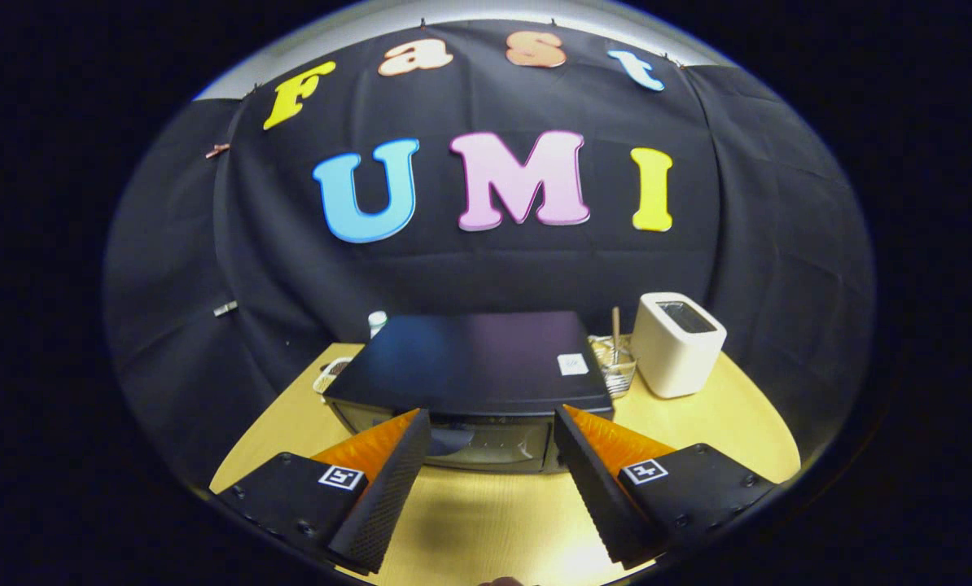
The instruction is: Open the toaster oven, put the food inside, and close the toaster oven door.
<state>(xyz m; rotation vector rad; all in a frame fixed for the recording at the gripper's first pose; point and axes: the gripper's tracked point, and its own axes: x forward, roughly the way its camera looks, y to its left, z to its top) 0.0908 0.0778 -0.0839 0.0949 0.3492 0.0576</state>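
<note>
Spread wide and holding nothing, the tool [492,443] hangs before the toaster oven [471,366] mid-worktop [486,521]. Its door looks closed; whether food sits inside, I cannot tell.

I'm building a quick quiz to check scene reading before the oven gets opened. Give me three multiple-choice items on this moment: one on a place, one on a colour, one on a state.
1. Where does the white toaster stand?
A. on top of the toaster oven
B. on the table beside the toaster oven
C. between the fingers

2. What colour is the toaster oven's top?
A. black
B. white
C. red

3. How is the claw?
A. shut on the door
B. shut on food
C. open, holding nothing

Answers: 1 B, it rests on the table next to the oven. 2 A, the top is dark. 3 C, the fingers stand apart before the oven's front.
</note>
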